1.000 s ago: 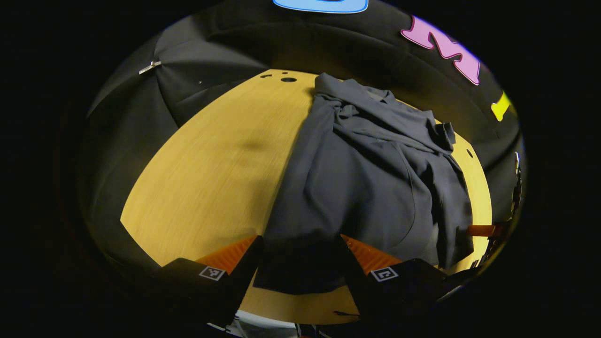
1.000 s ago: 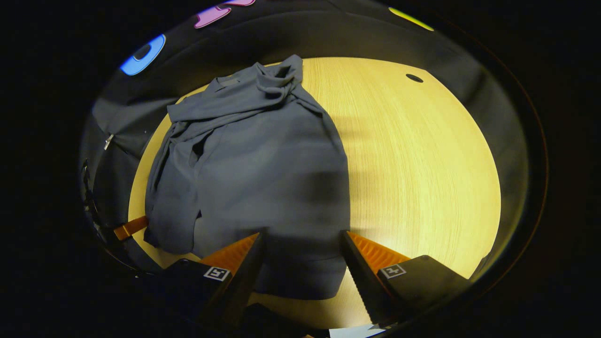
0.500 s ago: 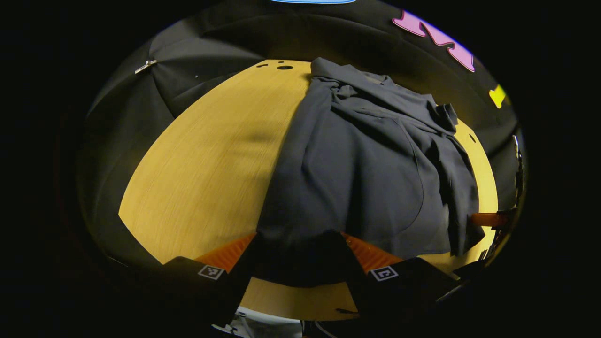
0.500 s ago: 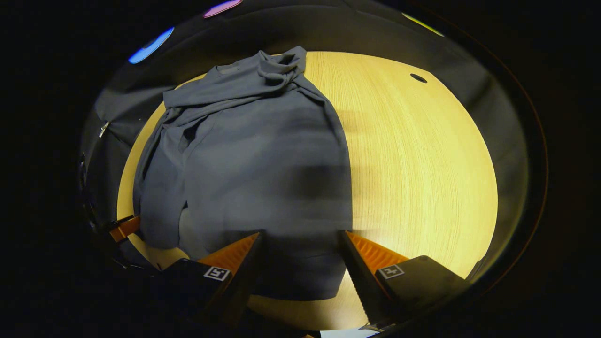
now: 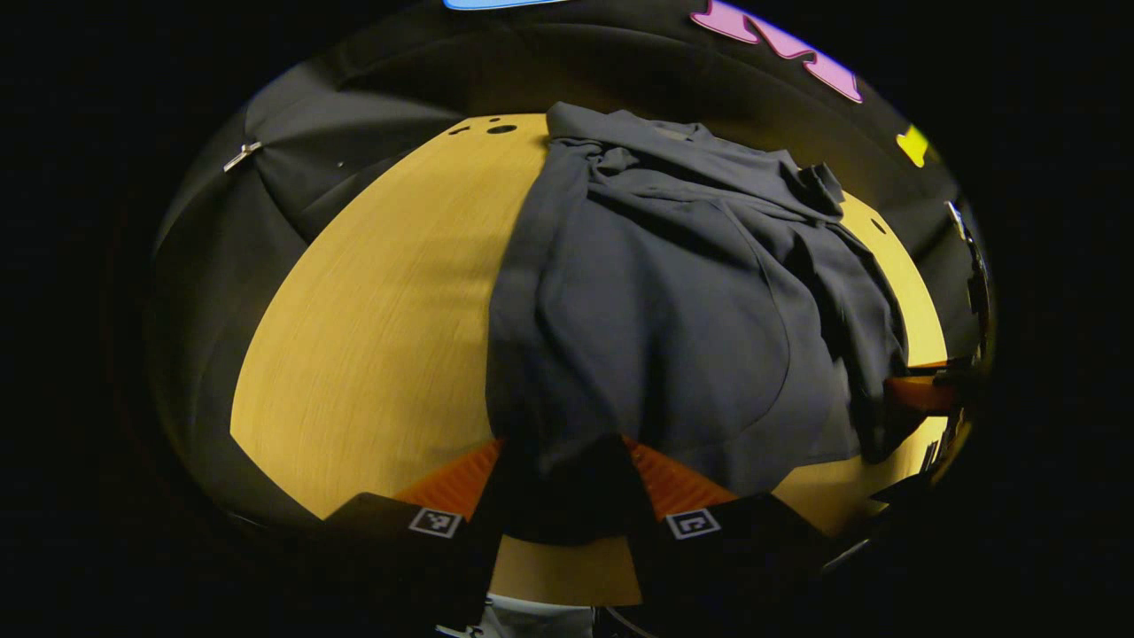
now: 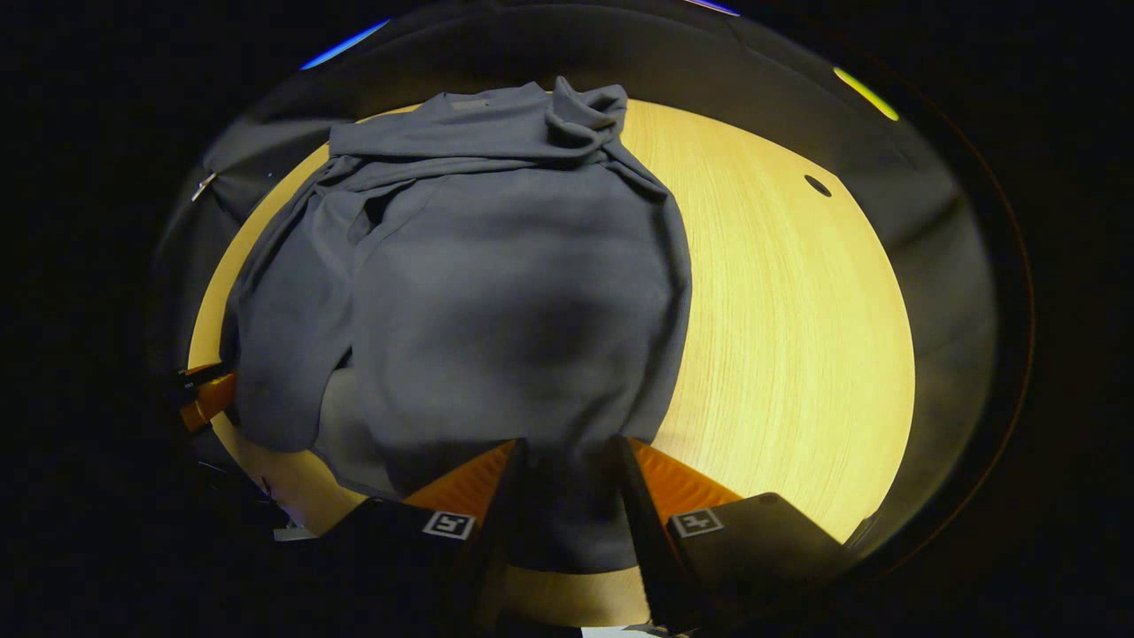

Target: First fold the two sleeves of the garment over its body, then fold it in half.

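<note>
Garment (image 5: 656, 301), dark grey: lies on the wooden table (image 5: 372, 310), long axis running from its hem, at the table's near edge, to its collar at the far edge, where the cloth is bunched. Both sleeves lie folded over the body; in the left gripper view one sleeve drapes down the garment's right side. Left gripper (image 5: 563, 483): at the hem's left corner, fingers drawn in with the hem cloth between them; whether both press on it cannot be told. Right gripper (image 6: 567, 483): at the hem's right corner, fingers likewise narrowed around the hem; firm pinch cannot be told. Its fingers also show at the garment's right side in the left gripper view.
</note>
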Motion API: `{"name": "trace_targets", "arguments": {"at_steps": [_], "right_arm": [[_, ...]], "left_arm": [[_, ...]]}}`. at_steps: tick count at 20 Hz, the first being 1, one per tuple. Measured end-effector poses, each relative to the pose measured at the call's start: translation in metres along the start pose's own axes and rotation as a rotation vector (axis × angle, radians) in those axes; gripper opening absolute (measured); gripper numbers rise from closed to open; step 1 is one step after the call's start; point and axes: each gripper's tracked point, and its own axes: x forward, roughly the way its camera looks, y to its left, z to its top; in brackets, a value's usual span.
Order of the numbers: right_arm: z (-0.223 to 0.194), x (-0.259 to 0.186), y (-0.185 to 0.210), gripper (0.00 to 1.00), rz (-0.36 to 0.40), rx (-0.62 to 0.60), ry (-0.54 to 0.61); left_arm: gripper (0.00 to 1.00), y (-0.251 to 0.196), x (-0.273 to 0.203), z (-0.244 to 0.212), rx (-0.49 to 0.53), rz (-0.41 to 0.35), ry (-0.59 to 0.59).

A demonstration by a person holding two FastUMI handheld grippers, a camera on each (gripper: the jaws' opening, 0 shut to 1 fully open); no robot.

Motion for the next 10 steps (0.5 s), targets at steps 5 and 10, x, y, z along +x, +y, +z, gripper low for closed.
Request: {"name": "trace_targets", "arguments": {"at_steps": [5, 10], "right_arm": [[0.005, 0.002, 0.005, 0.06, 0.039, -0.041, -0.024], [0.010, -0.007, 0.012, 0.06, 0.130, 0.134, -0.003]], "left_arm": [[0.22, -0.015, 0.001, 0.005, 0.008, -0.050, -0.017], [0.06, -0.014, -0.010, 0.013, -0.074, -0.098, -0.028]]}}
